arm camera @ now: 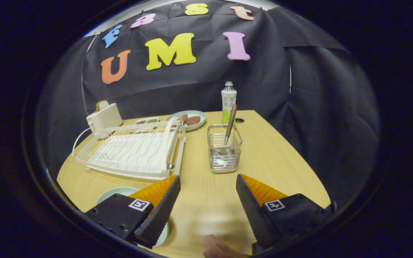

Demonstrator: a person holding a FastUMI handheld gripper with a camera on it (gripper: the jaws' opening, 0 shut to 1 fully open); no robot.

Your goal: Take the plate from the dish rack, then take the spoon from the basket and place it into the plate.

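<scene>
Here, the gripper (208, 195) gapes wide, empty — long metal spoon (230, 125) upright in clear wire-framed basket (224, 148) at twelve o'clock, pale-green round plate (115, 193) at eight.

Two plates (115, 193) (188, 120), one rack (131, 150), basket (224, 148), spoon (230, 125), bottle (228, 97), toaster (104, 117).

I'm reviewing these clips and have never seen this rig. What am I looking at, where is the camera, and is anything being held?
A person carries a hand-held gripper; the camera rides on it and looks forward past its two fingers, which are spread open and hold nothing. Part of a hand shows below them. On the wooden table a white dish rack stands empty ahead. A pale green plate lies on the table, partly under one finger. Just beyond the fingers a wire basket holds a spoon. Farther back are a bottle, a toaster and a plate of food.
</scene>
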